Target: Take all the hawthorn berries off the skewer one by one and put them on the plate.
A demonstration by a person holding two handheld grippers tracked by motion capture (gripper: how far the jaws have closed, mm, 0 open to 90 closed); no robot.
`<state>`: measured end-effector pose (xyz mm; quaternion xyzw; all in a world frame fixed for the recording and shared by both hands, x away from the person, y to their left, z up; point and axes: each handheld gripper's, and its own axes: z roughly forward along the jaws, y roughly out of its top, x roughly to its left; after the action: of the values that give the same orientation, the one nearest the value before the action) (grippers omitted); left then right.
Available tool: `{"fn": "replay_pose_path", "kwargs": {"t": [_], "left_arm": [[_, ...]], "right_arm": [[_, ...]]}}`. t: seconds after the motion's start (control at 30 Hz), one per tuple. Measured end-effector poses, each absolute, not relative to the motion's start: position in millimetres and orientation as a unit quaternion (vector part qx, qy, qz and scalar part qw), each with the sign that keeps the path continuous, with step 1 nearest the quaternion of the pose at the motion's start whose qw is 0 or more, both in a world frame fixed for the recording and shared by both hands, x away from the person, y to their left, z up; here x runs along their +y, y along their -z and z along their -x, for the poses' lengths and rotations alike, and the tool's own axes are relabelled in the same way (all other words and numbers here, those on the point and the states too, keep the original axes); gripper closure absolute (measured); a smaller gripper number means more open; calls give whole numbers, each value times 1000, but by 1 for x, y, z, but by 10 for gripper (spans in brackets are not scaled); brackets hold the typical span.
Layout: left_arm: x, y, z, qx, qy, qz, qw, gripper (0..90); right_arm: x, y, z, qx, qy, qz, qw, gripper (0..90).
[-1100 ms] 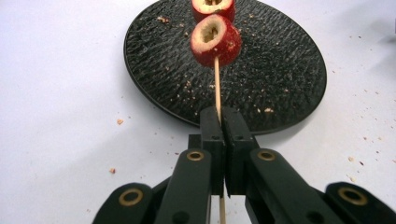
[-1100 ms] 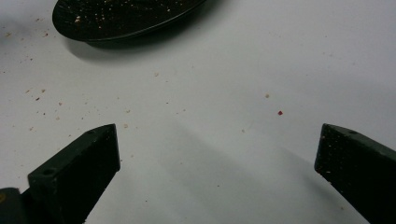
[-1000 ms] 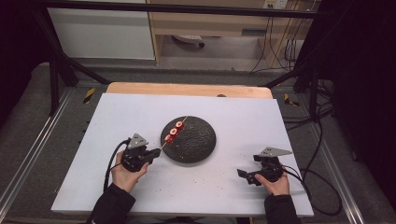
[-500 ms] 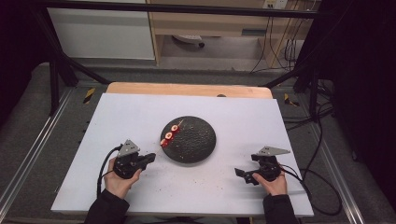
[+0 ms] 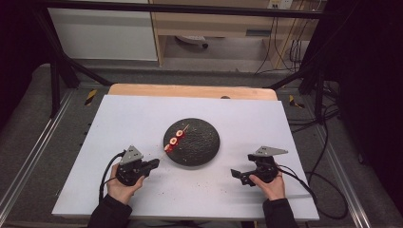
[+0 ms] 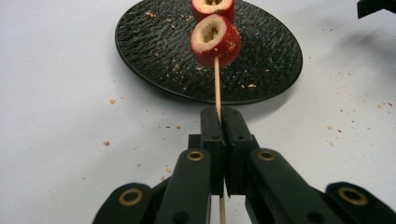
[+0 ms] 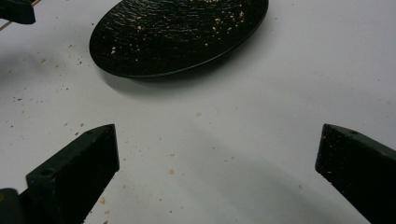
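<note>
Left gripper view: left gripper (image 6: 219, 122) clamped on skewer (image 6: 216, 84), red slices above crumb-strewn black plate (image 6: 154, 42); right gripper (image 7: 217, 163) wide apart.

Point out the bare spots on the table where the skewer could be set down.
Free: white table left of the black plate, and between plate and right gripper. Crowded: the plate's left edge, where left gripper holds the skewer.

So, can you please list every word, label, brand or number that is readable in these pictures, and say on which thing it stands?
None: no readable text anywhere.
The black plate, the skewer in the left claw, the open right claw and the white table bear no writing.
The yellow-black marks on the floor are stripes, not letters.
</note>
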<state>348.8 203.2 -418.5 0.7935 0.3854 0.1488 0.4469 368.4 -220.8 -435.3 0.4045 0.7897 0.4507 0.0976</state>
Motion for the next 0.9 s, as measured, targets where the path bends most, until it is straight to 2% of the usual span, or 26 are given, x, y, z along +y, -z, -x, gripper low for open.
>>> {"fn": "replay_pose_path", "kwargs": {"t": [0.9], "left_arm": [[191, 419, -342, 370, -155, -798, 449, 879]], "right_arm": [[-154, 404, -389, 766, -485, -411, 95, 9]]}}
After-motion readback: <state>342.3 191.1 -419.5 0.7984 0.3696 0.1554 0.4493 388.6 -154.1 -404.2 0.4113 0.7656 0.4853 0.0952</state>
